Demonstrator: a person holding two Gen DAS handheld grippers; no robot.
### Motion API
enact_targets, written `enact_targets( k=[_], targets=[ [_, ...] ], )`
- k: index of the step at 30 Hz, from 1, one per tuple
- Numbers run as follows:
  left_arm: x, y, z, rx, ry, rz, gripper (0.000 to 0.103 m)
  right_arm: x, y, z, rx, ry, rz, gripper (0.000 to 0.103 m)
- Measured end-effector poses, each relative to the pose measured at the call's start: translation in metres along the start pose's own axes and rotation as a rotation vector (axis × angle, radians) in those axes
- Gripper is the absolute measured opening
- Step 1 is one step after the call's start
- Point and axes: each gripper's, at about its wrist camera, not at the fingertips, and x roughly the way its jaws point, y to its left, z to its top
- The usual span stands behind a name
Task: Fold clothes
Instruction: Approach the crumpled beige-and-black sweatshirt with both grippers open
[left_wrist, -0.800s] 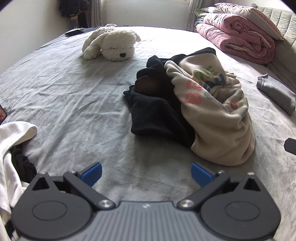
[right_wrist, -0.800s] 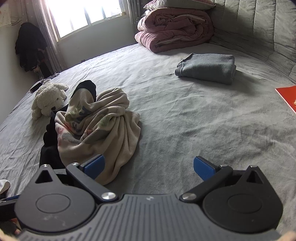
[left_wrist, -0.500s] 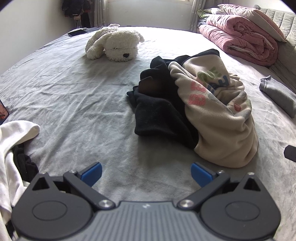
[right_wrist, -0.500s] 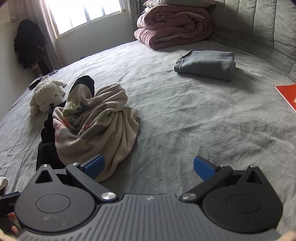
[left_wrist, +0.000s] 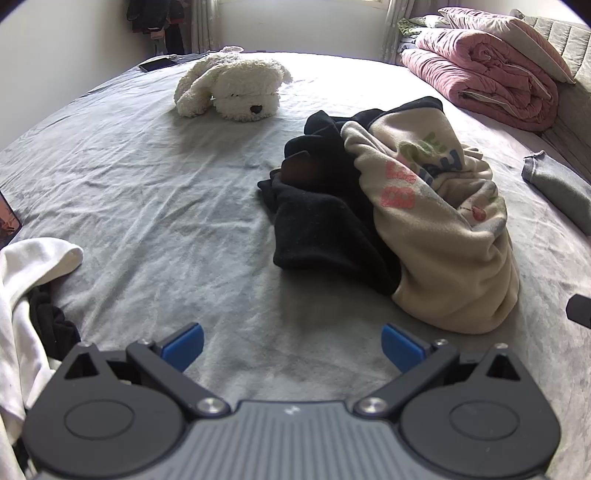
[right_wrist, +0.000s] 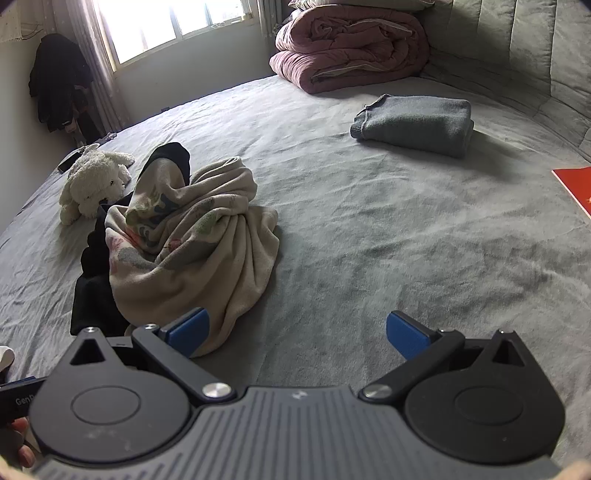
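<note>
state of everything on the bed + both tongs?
left tongs: open, empty
right tongs: open, empty
beige printed garment: crumpled, unfolded
black garment: crumpled, partly under the beige one
grey garment: folded
pink quilt: folded
plush dog: lying flat

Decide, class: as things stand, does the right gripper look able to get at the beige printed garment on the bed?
Probably yes. The right gripper is open and empty, and the beige garment lies crumpled just ahead of its left finger, with only bare bedsheet between. The black garment lies on its far side, not in the way.
</note>
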Motion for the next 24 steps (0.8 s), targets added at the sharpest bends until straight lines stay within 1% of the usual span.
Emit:
enact_targets(
  k=[24],
  targets=[
    [-0.0023, -0.0023, -0.0001, 0.002, 0.012, 0.013, 0.103, 0.0022, 0.0011, -0.0021, -0.002, 0.015, 0.0, 0.103]
  ],
)
